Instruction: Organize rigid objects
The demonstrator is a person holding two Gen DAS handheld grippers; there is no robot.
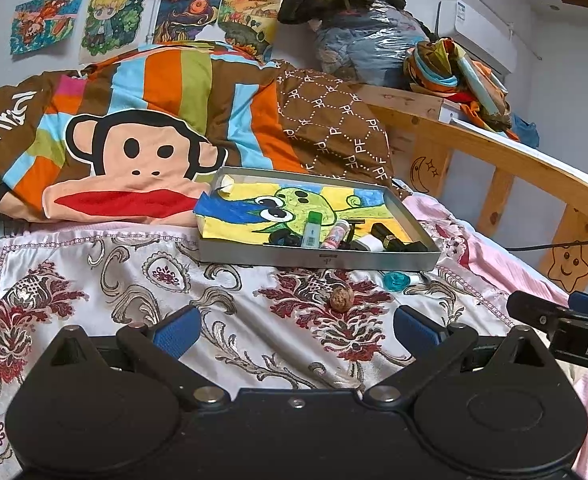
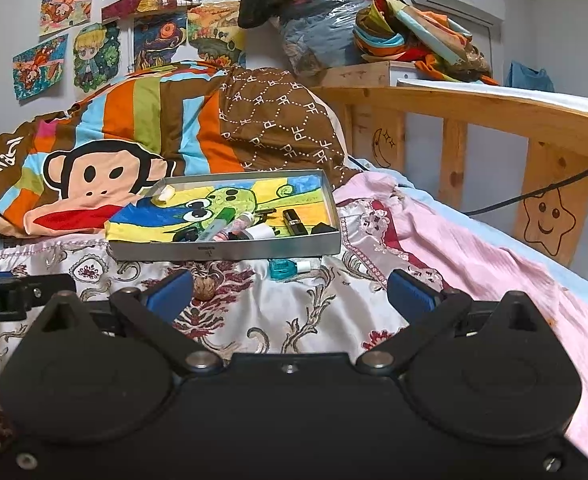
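In the left wrist view, the left hand-held gripper (image 1: 294,330) fills the bottom of the frame with its blue fingers (image 1: 178,334) spread wide apart and nothing between them, above a patterned bedspread (image 1: 106,292). Just above centre sits a shallow metal tray (image 1: 317,260), its long axis running left to right and slightly tilted down toward the right. Inside, against the near wall, lie a green-capped tube (image 1: 312,230) pointing up and away, a pink tube (image 1: 335,235) leaning right, and a black lipstick (image 1: 387,234) angled up-left. Below the tray a walnut (image 1: 342,299) rests on the bedspread, and to its right a teal bottle (image 1: 401,281) lies on its side, long axis left to right. At the right edge the right hand-held gripper (image 2: 290,294) shows; in its own view its fingers stand wide apart, empty.
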